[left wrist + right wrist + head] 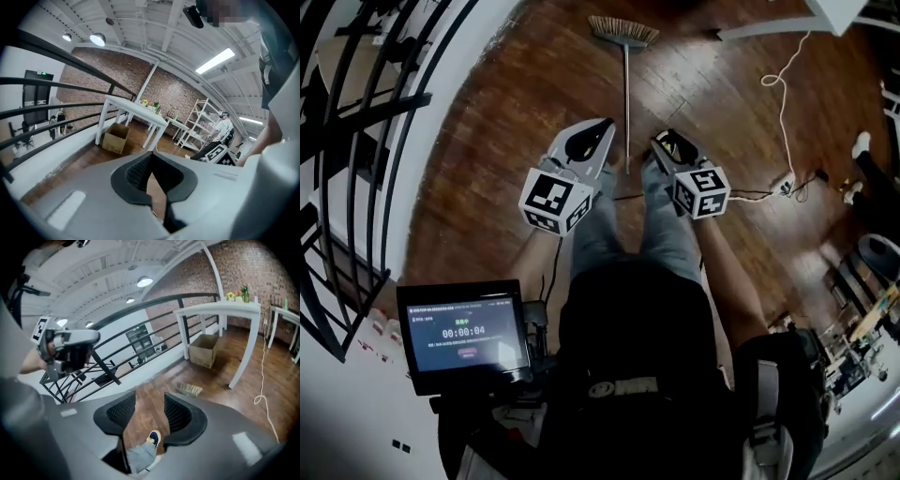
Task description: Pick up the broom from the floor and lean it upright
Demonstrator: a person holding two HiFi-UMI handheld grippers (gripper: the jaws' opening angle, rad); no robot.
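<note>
I note the broom (626, 94) flat on bare floor (487, 197) ahead, railing (356, 141) left. Both grippers point downward: left gripper (605, 127) closed on nothing, right gripper (661, 141) jaws apart, holding nothing.

My head camera looked steeply down at the broom (624, 33). The camera on the right gripper (673, 142) (held low) shared it.

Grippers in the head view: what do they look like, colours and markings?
The left gripper and the right gripper both have pale grey moulded shells, black ribbed pads, and a white cube with black square markers at the rear.
</note>
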